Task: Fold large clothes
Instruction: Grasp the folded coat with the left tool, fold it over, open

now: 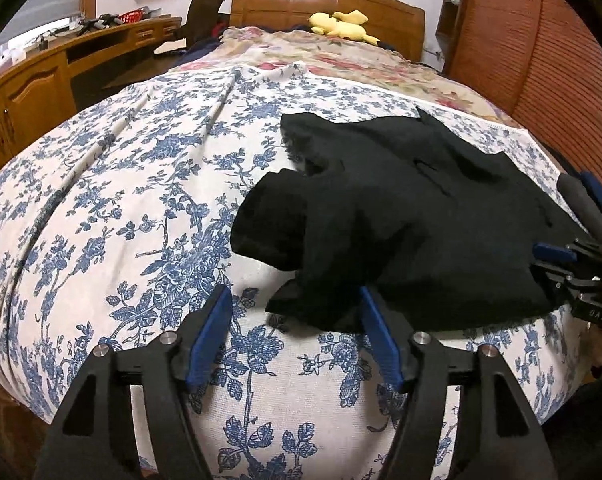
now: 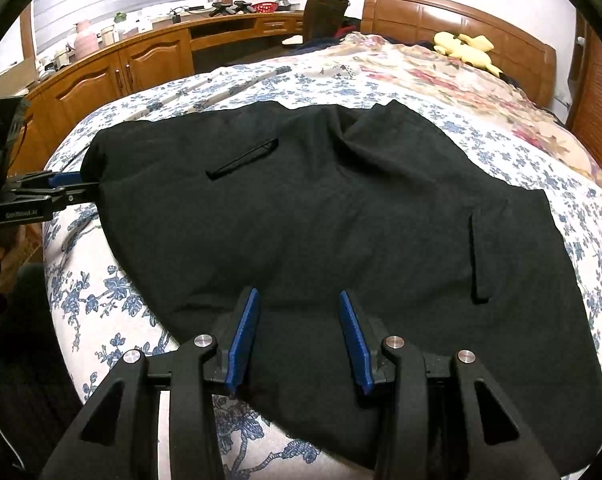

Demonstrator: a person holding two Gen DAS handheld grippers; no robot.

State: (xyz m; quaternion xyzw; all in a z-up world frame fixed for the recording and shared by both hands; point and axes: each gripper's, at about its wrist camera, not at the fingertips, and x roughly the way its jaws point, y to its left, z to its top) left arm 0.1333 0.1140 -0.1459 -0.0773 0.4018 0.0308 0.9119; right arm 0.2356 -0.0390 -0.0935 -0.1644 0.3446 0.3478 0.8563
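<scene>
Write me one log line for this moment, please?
black garment: spread on floral bedsheet | left claw: open, at garment's edge, holding nothing | right claw: open over garment's near hem

The garment [image 2: 321,208] is plain black; the bed sheet [image 1: 121,208] white with blue flowers; the plush toy [image 1: 343,24] pale yellow; the headboard [image 1: 325,2] brown wood.

Warm indoor light, sharp focus, heavy fisheye bulge, dark vignetted corners, soft shadows
</scene>
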